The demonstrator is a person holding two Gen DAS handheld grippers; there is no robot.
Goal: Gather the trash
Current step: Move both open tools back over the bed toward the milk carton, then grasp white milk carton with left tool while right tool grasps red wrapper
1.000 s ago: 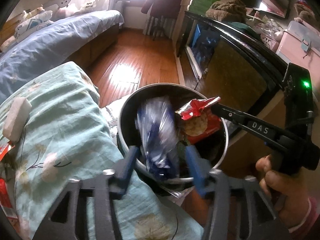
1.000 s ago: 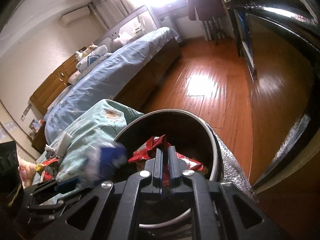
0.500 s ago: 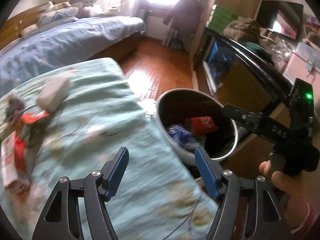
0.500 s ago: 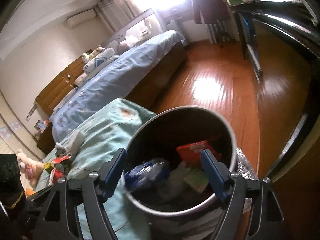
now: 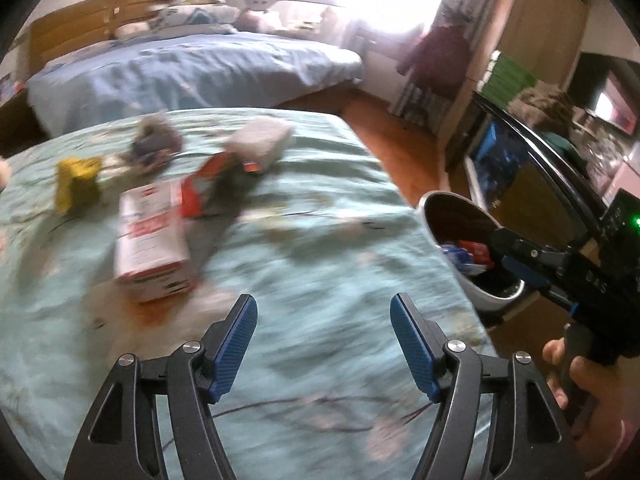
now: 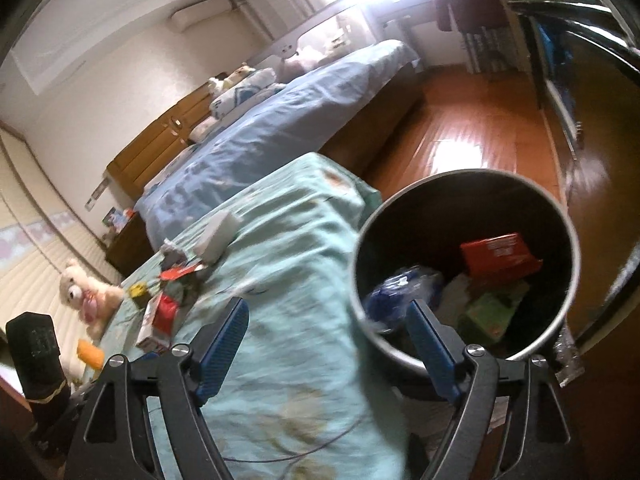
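The trash left to collect lies in a loose cluster on the teal floral cover (image 5: 320, 240) of the near bed: a red-and-white carton (image 5: 150, 240), a red wrapper (image 5: 208, 188) lying against its far edge, a yellow packet (image 5: 78, 184), a grey crumpled wad (image 5: 156, 142) and a pale block (image 5: 260, 144). The bin (image 6: 466, 268) stands on the floor just beside the bed's edge, and it already holds a red box (image 6: 498, 256), a blue wrapper (image 6: 400, 288) and a green piece (image 6: 490, 312).

The left gripper (image 5: 323, 344) hangs over bare cover, jaws spread wide and gripping nothing, with the carton ahead and to its left. The right gripper (image 6: 328, 344) also has its jaws released and empty, straddling the bin's near rim and the bed edge.

The left view is smeared with motion, so a hasty reach could misjudge the carton and pinch the soft cover along with it, dragging the fabric and scattering the lighter pieces. The red wrapper touching the carton may be knocked aside or snagged half-gripped. The carton looks wide for the jaws; a grip across a corner could let it twist out on the way to the bin. The right gripper sits so near the rim that a careless swing could tip or shove the bin, and the two grippers could collide when both head for the pile.
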